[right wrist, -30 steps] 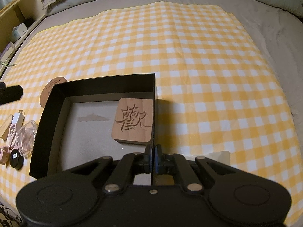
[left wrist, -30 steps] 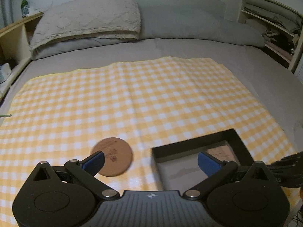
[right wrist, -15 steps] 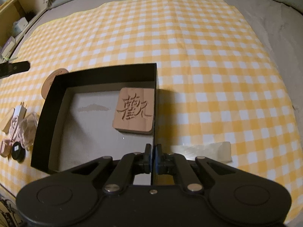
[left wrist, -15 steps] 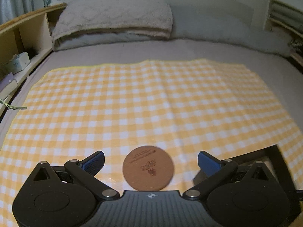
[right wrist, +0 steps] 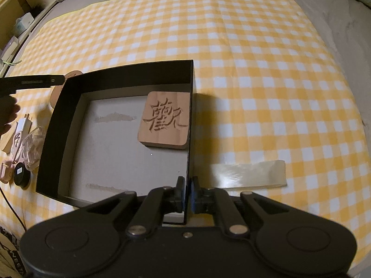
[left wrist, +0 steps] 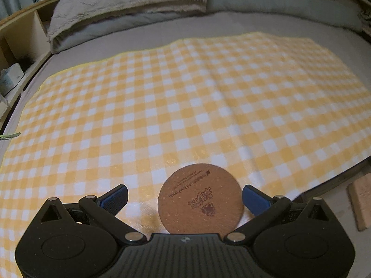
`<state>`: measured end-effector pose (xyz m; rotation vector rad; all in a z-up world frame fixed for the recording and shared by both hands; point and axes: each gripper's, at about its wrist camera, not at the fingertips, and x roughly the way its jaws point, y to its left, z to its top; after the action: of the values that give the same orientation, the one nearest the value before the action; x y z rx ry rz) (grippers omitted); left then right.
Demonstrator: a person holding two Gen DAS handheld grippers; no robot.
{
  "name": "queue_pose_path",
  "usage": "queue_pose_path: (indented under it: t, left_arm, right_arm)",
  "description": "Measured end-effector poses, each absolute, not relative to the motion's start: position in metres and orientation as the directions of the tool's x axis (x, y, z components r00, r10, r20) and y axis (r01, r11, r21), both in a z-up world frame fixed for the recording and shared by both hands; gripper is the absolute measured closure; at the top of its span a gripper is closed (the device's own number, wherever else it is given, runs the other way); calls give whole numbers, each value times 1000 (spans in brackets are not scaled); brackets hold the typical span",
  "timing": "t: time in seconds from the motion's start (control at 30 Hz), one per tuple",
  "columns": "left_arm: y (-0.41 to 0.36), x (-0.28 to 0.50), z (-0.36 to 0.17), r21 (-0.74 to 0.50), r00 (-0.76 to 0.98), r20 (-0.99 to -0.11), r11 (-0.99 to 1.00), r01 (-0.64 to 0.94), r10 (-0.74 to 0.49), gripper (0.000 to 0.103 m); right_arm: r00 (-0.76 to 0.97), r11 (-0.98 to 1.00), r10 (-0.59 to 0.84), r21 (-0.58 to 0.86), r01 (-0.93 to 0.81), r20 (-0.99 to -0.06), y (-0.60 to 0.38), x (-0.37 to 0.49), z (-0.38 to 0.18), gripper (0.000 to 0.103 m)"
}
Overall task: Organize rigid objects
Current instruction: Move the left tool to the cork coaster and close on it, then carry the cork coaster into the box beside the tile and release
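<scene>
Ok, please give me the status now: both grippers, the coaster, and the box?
Left hand-held gripper open, round cork coaster between its fingers. Right hand-held gripper shut on black box wall. Wooden square coaster inside. Nothing blocking.

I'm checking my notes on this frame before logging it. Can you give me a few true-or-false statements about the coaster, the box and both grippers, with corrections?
1. The left gripper is open around the round cork coaster. True.
2. The right gripper is open. False: it is shut on the black box wall.
3. The carved wooden block lies inside the box. True.
4. The round coaster is inside the box. False: it lies on the checked cloth.
</scene>
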<state>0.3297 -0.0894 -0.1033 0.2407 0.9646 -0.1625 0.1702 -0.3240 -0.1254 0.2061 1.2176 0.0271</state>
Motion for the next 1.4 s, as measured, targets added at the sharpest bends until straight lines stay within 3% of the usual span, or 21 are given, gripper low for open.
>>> queue_pose_path:
  t: [0.5, 0.63, 0.83, 0.93, 1.23, 1.4]
  left_arm:
    - [-91, 362, -144, 44, 441, -895, 973, 227, -63, 0]
    - [-85, 358, -143, 11, 417, -901, 955, 297, -120, 0]
    - [-84, 345, -151, 55, 412, -902, 911, 409, -131, 0]
    - [-83, 346, -153, 40, 410, -902, 919, 392, -136, 4]
    - [-80, 350, -138, 67, 420, -905, 947, 315, -76, 5]
    - [-71, 343, -107, -2, 482, -867, 967, 256, -129, 5]
  right_arm:
    - [343, 977, 144, 189, 101, -928, -322, 170, -126, 96]
    - [341, 976, 150, 195, 102, -928, -322, 170, -129, 96]
    - [339, 974, 158, 203, 104, -927, -321, 170, -130, 96]
    - [339, 974, 156, 203, 105, -928, -322, 170, -130, 96]
    - [338, 975, 154, 199, 102, -928, -320, 171, -131, 96]
    - [340, 977, 150, 192, 92, -928, -321, 170, -130, 96]
